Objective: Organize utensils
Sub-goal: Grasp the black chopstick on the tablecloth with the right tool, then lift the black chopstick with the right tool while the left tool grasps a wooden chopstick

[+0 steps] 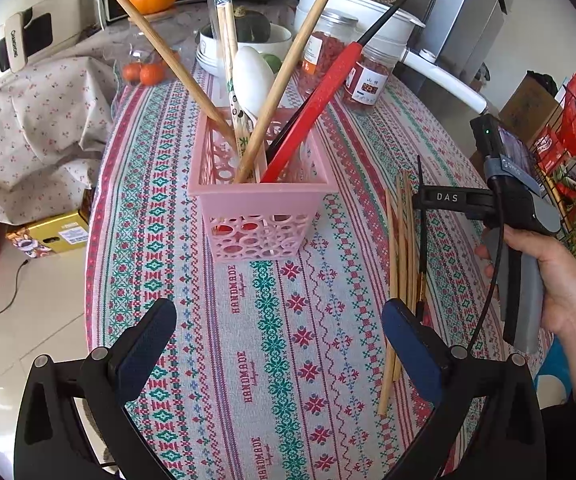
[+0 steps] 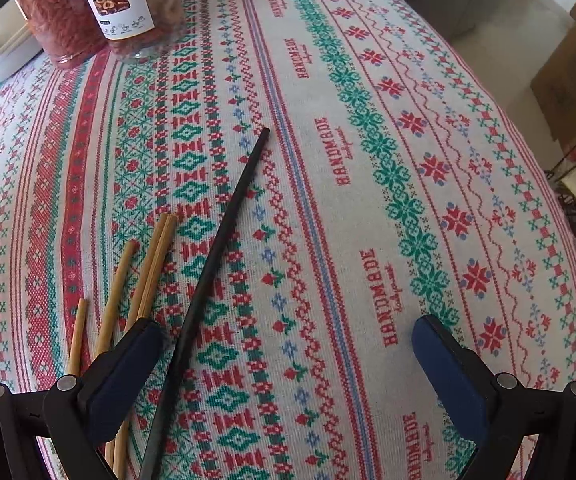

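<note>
Your left gripper [image 1: 277,336] hovers with jaws apart, empty, near the pink basket [image 1: 261,216] that holds upright utensils. Your right gripper [image 2: 288,354] is also spread wide and empty. The wooden chopsticks [image 2: 149,268] and one black chopstick [image 2: 223,240] lie flat on the tablecloth [image 2: 368,160], right of the basket.

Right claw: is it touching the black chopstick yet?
Apart. In the right wrist view the right claw is wide open, and the black chopstick lies on the tablecloth between its fingers, touching neither.
</note>
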Action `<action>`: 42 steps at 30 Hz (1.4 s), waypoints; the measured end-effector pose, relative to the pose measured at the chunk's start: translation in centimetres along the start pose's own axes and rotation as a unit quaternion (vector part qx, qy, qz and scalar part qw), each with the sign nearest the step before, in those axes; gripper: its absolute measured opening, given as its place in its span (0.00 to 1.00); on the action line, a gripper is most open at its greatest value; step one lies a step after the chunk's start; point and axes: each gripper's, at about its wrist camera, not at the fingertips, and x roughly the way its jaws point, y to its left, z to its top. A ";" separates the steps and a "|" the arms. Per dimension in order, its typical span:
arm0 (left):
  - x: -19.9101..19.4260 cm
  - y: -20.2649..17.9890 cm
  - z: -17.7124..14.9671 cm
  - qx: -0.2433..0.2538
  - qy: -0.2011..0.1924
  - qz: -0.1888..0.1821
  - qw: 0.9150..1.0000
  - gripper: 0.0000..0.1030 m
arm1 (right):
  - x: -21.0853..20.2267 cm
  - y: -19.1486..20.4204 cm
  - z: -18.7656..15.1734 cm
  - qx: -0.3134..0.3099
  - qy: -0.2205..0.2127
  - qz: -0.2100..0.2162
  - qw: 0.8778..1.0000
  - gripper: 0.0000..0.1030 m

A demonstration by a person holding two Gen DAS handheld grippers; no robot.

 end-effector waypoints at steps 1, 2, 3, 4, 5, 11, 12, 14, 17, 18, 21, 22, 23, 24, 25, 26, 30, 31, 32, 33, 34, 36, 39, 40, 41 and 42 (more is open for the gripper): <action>-0.1 0.1 -0.1 0.002 0.000 -0.001 1.000 1.00 | 0.2 0.1 0.3 0.002 0.002 0.000 1.000 1.00; -0.1 0.0 -0.2 0.004 -0.001 -0.001 1.000 1.00 | 0.2 0.1 0.4 0.002 0.004 0.000 1.000 1.00; -0.2 -0.1 -0.3 0.006 -0.003 -0.002 1.000 1.00 | 0.2 0.1 0.6 0.001 0.007 0.001 1.000 1.00; -0.2 -0.2 -0.4 0.008 -0.004 -0.004 1.000 1.00 | 0.4 0.5 1.1 -0.001 0.010 0.002 1.000 1.00; -0.3 -0.4 -0.5 0.011 -0.005 -0.007 1.000 1.00 | 0.4 0.4 1.1 -0.005 0.013 0.006 1.000 1.00; -0.1 -2.1 -0.9 0.038 0.008 -0.019 0.999 1.00 | 0.5 0.6 0.9 -0.047 0.024 0.022 0.998 1.00; 0.0 -2.5 -0.9 0.045 0.008 -0.018 0.999 1.00 | 0.3 0.5 0.8 -0.045 0.022 0.021 0.999 0.96; 0.1 -3.3 -1.0 0.058 0.006 -0.012 0.998 1.00 | -0.2 0.3 0.6 -0.042 0.018 0.022 0.999 0.85; 0.4 -4.5 -0.9 0.076 0.013 -0.004 0.997 1.00 | -1.2 -0.3 0.4 -0.054 0.008 0.030 0.998 0.46; 0.6 -5.0 -0.9 0.083 0.018 0.005 0.996 1.00 | -1.4 -0.5 0.4 -0.054 0.008 0.036 0.998 0.25; 0.9 -7.2 -0.9 0.116 0.022 0.029 0.993 1.00 | -1.7 -2.1 0.1 -0.049 0.016 0.058 0.997 0.14; 1.0 -7.9 -0.9 0.128 0.023 0.032 0.991 1.00 | -1.7 -2.8 0.1 -0.049 0.019 0.065 0.997 0.10; 1.1 -8.7 -0.9 0.141 0.025 0.036 0.989 1.00 | -1.7 -3.3 0.1 -0.047 0.022 0.070 0.996 0.09; 1.2 -9.5 -0.9 0.151 0.027 0.039 0.987 1.00 | -1.8 -3.9 0.1 -0.045 0.024 0.073 0.996 0.06; 1.4 -10.1 -0.8 0.158 0.029 0.043 0.986 1.00 | -1.8 -4.6 0.0 -0.044 0.025 0.074 0.996 0.05; 1.6 -10.7 -0.6 0.162 0.032 0.045 0.985 1.00 | -1.9 -5.3 -0.1 -0.043 0.026 0.074 0.996 0.05; 3.5 -12.2 0.7 0.142 0.070 0.007 0.987 0.92 | -2.4 -7.7 -0.9 -0.033 0.026 0.076 0.996 0.05; 4.1 -12.4 1.1 0.137 0.080 0.000 0.987 0.83 | -2.7 -8.2 -1.2 -0.030 0.025 0.077 0.996 0.05; 4.7 -12.7 1.5 0.135 0.089 -0.008 0.987 0.77 | -2.8 -8.8 -1.2 -0.026 0.024 0.079 0.996 0.05; 5.2 -13.0 1.9 0.132 0.095 -0.015 0.987 0.75 | -3.2 -9.5 -1.7 -0.022 0.022 0.081 0.996 0.05; 5.7 -13.2 2.4 0.129 0.098 -0.020 0.987 0.69 | -3.3 -10.1 -1.8 -0.018 0.022 0.082 0.996 0.05; 6.7 -13.7 3.2 0.127 0.102 -0.024 0.986 0.60 | -3.4 -11.3 -2.1 -0.011 0.023 0.087 0.996 0.05; 8.2 -14.2 4.7 0.118 0.107 -0.031 0.987 0.42 | -3.6 -12.1 -2.1 -0.005 0.023 0.099 0.995 0.05; 8.8 -14.3 5.2 0.113 0.110 -0.031 0.987 0.32 | -3.7 -12.5 -2.2 -0.004 0.023 0.104 0.994 0.05; 9.4 -14.4 5.8 0.109 0.114 -0.031 0.987 0.24 | -3.7 -12.4 -2.2 -0.002 0.024 0.108 0.994 0.05; 10.0 -14.6 6.4 0.107 0.116 -0.028 0.987 0.21 | -3.7 -12.4 -2.2 -0.001 0.024 0.112 0.993 0.05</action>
